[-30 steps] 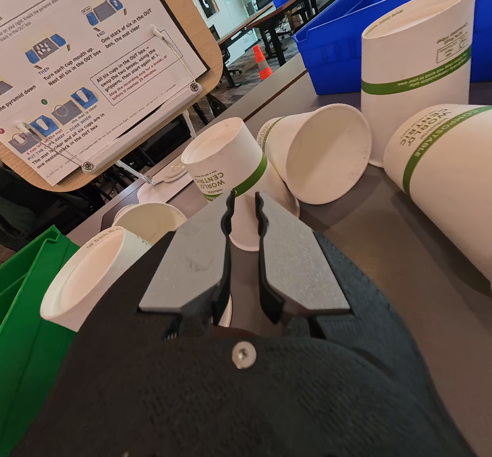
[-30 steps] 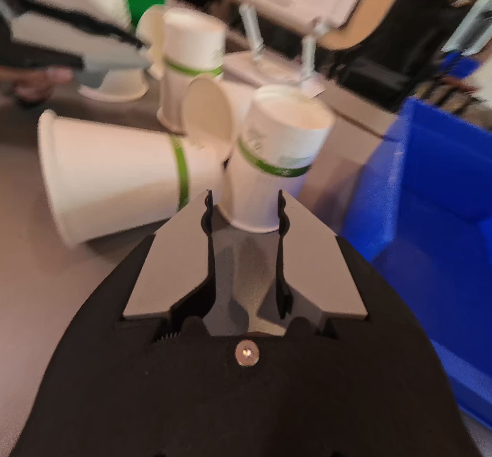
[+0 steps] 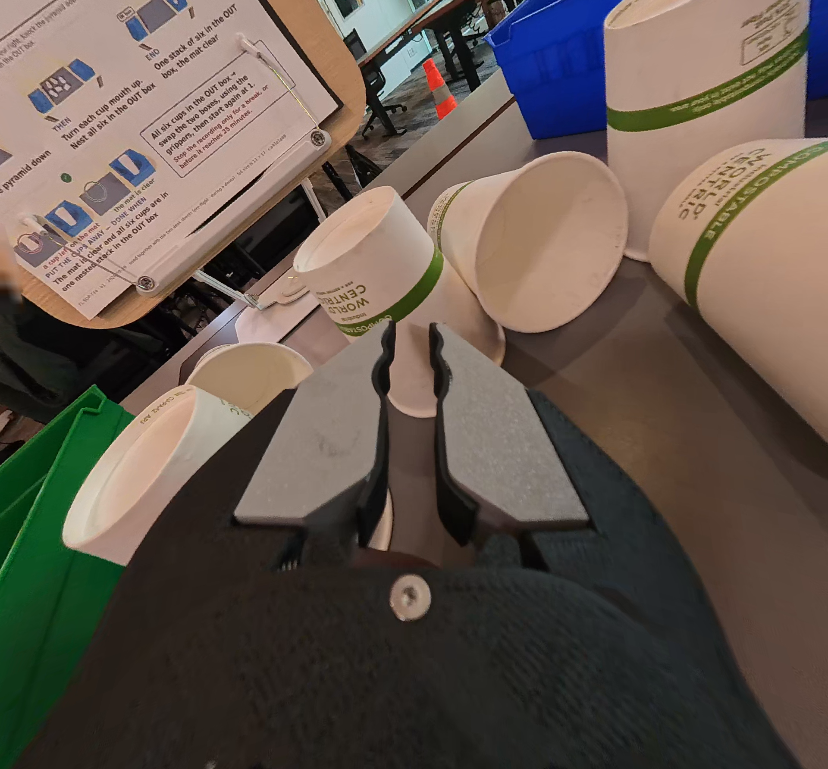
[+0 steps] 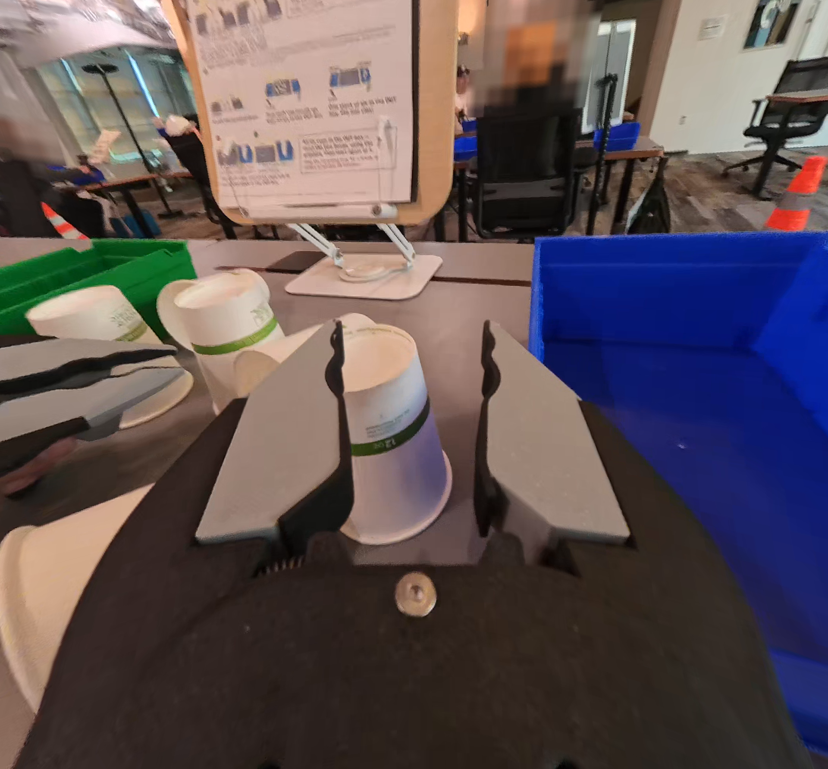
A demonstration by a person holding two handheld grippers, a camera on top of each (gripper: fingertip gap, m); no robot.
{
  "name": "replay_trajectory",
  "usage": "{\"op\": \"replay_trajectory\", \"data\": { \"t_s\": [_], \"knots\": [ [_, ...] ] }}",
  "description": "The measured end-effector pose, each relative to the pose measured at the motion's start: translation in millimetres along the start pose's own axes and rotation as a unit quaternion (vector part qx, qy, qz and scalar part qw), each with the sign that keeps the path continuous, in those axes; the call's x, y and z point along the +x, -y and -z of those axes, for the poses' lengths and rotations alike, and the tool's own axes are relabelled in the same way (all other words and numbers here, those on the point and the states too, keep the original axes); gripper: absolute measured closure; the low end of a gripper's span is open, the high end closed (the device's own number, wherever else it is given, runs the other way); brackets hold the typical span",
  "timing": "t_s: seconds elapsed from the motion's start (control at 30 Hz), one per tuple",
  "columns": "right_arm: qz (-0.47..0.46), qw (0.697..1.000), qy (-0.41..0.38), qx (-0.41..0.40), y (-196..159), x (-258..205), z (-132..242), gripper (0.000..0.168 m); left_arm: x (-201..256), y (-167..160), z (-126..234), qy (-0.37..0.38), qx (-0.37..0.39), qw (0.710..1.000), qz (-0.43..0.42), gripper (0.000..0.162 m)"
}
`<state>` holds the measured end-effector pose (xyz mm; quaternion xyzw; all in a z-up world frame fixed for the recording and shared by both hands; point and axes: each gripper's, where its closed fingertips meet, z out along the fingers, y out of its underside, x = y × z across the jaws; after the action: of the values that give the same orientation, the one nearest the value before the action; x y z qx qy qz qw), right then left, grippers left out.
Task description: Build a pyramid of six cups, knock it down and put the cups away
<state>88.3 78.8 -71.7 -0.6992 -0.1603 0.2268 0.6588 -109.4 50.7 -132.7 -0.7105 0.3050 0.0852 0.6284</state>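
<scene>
White paper with a green band: an upside-down cup (image 4: 394,434) stands on the grey tabletop (image 4: 484,299) between the wide-spread fingers of the right gripper (image 4: 410,331), pressed toward its left finger, long axis upright. The blue bin (image 4: 672,344) lies just to that gripper's right. The right gripper is the nearer one to this cup. The left gripper (image 3: 411,330) is narrowed to a slit and holds nothing, pointing at another inverted cup (image 3: 372,264) just ahead.
</scene>
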Motion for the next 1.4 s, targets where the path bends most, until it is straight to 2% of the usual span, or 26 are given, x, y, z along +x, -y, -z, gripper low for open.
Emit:
{"op": "replay_trajectory", "data": {
  "t_s": [0.13,0.23,0.3,0.63,0.7,0.77,1.17,1.4],
  "knots": [
    [-0.007,0.997,0.016,-0.07,-29,-1,-6,0.11,-2,0,0,0.0,0.0,1.0,0.008,0.15],
    [-0.02,0.998,0.032,-0.054,-28,-2,2,0.122,-1,0,1,-0.001,0.0,1.0,0.008,0.15],
    [-0.004,0.999,0.021,-0.037,-26,1,7,0.118,-1,0,1,-0.001,0.001,1.0,0.007,0.15],
    [0.014,1.0,0.002,-0.017,-26,4,33,0.125,-2,0,2,0.0,0.002,1.0,0.011,0.15],
    [0.022,1.0,-0.008,-0.019,-27,7,37,0.121,-2,0,2,0.001,0.002,1.0,0.013,0.15],
    [0.035,0.999,-0.008,-0.023,-29,7,38,0.132,-3,0,2,0.002,0.003,1.0,0.013,0.15],
    [0.035,0.999,0.005,-0.029,-30,1,40,0.13,-3,-1,2,0.003,0.002,1.0,0.014,0.15],
    [0.016,0.999,0.021,-0.037,-33,3,43,0.138,-4,-1,2,0.004,0.0,1.0,0.016,0.15]
  ]
}}
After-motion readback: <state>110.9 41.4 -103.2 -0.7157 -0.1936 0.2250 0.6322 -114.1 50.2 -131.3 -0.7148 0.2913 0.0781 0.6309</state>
